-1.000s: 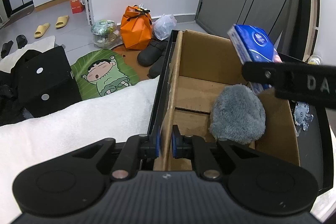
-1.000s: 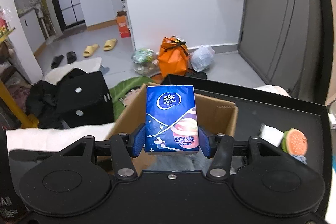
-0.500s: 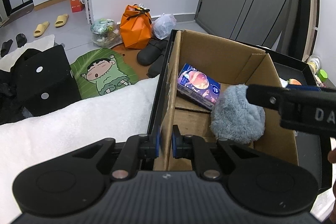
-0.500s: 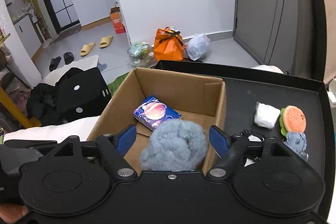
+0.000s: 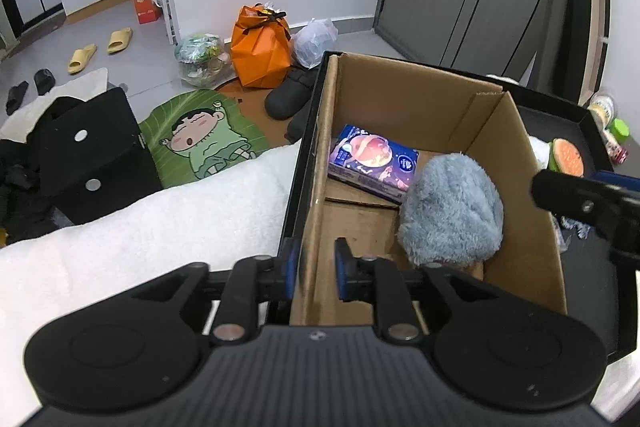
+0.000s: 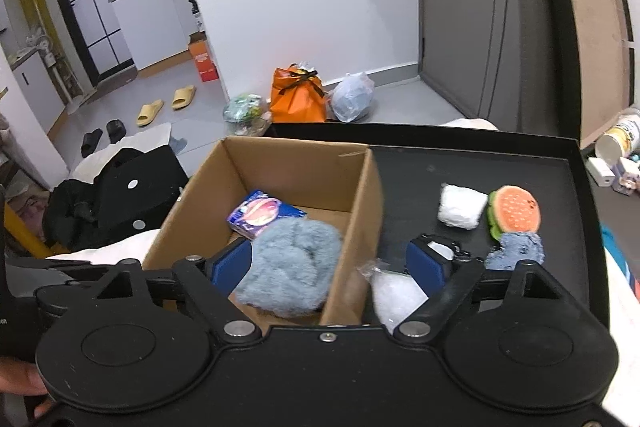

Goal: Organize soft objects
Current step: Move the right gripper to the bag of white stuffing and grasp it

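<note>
Left gripper [image 5: 316, 269] jaws opening, straddling the cardboard box [image 5: 532, 227] near wall, pads off it; with the grip gone the box may slide or tip if bumped. Right gripper [image 6: 328, 263] jaws opening wide, empty, over the box's right wall; likely clips it reaching for the clear plastic bag [image 6: 394, 293]. Grey plush [image 6: 292, 259] and tissue pack [image 6: 262, 213] lie inside; burger toy [image 6: 514, 209] waits beyond on the black tray [image 6: 408, 167].

Orange bag [image 5: 262, 47] stood on far floor, clear plastic bags either side. Yellow slippers [image 6: 166, 105] lay farther left. Green cartoon mat [image 5: 200, 137] lay near black case [image 5: 90, 151]. White towel [image 5: 140, 227] nearest.
</note>
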`<action>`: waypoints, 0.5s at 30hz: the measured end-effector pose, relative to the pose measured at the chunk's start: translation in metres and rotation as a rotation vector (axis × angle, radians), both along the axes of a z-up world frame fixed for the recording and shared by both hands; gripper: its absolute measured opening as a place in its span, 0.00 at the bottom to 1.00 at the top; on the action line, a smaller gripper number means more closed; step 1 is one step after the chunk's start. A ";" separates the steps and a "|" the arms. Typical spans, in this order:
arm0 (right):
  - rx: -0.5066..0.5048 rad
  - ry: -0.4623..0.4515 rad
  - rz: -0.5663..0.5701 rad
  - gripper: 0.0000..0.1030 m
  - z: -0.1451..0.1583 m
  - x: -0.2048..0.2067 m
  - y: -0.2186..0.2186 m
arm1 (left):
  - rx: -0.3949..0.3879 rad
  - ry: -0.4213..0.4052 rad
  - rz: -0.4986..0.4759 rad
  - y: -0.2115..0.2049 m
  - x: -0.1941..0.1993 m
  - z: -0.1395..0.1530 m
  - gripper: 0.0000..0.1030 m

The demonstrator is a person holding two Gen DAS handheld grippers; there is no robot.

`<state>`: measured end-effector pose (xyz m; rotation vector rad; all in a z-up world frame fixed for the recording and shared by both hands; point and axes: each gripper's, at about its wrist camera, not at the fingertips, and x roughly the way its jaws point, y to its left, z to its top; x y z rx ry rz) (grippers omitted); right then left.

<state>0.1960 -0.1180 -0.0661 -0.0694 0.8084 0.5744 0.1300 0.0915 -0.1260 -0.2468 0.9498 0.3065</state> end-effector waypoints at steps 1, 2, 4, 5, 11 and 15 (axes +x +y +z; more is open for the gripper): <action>0.011 0.011 -0.008 0.82 -0.001 0.002 -0.004 | 0.010 0.006 0.001 -0.002 0.000 0.000 0.33; 0.023 0.019 -0.017 0.82 -0.001 0.002 -0.008 | 0.017 0.008 0.000 -0.004 0.000 0.001 0.38; 0.026 0.023 -0.037 0.86 -0.002 0.004 -0.016 | 0.020 0.004 -0.005 -0.006 -0.001 0.003 0.45; 0.022 0.025 -0.045 0.86 -0.004 0.005 -0.019 | 0.024 0.005 -0.005 -0.007 -0.001 0.004 0.49; 0.030 0.040 -0.078 0.87 -0.009 0.006 -0.043 | 0.051 0.016 -0.008 -0.013 0.002 0.008 0.61; 0.034 0.044 -0.095 0.87 -0.013 0.006 -0.056 | 0.069 0.030 -0.017 -0.019 0.004 0.007 0.65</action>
